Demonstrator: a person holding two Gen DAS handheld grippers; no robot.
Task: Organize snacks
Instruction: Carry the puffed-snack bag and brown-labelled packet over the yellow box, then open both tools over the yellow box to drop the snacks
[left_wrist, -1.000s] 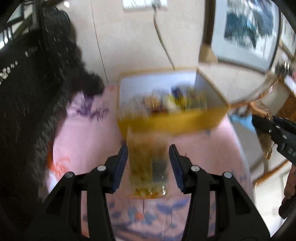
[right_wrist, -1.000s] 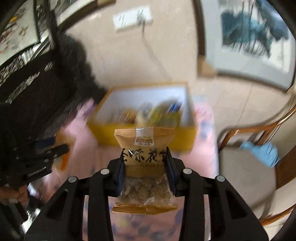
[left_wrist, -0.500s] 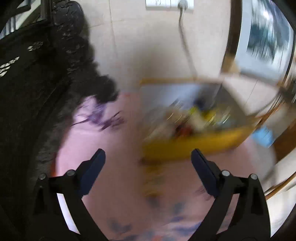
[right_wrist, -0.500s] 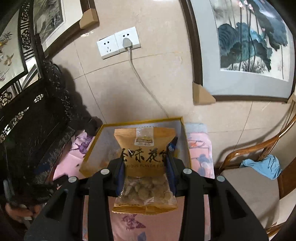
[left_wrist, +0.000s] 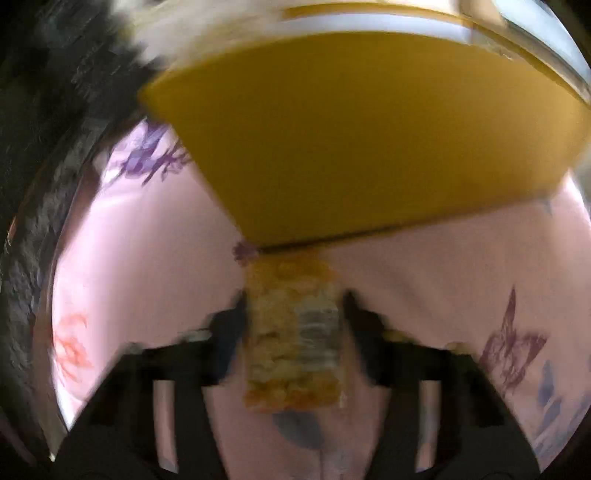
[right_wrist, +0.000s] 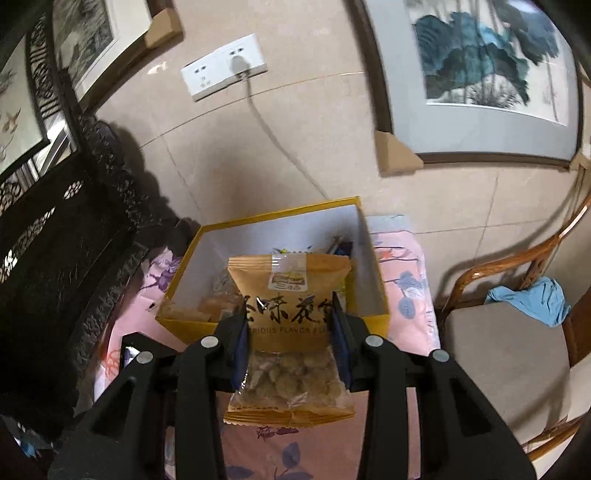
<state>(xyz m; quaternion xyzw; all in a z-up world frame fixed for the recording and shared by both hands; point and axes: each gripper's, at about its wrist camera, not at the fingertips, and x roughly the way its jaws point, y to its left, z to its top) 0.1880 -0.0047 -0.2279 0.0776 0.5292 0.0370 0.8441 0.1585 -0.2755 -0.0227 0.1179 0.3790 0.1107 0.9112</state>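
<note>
My right gripper (right_wrist: 290, 332) is shut on an orange snack packet (right_wrist: 290, 325) with a clear window of nuts, held upright above the near wall of the yellow box (right_wrist: 369, 321). The box has white inner walls and holds several snack packets (right_wrist: 207, 306). In the blurred left wrist view, my left gripper (left_wrist: 293, 321) is low over the pink cloth with a yellowish snack packet (left_wrist: 293, 332) between its jaws, just in front of the box's yellow outer wall (left_wrist: 351, 129). The blur hides whether the jaws press on it.
A pink flowered cloth (right_wrist: 406, 288) covers the table under the box. Dark carved furniture (right_wrist: 55, 240) stands on the left. A wooden chair (right_wrist: 509, 354) with a blue rag (right_wrist: 532, 299) is on the right. The tiled wall behind has a socket (right_wrist: 225, 66), a cord and framed pictures.
The left gripper, open and wide half a second ago, has dropped close to the cloth and its jaws now stand around a packet. The right gripper has carried its packet closer over the box.
</note>
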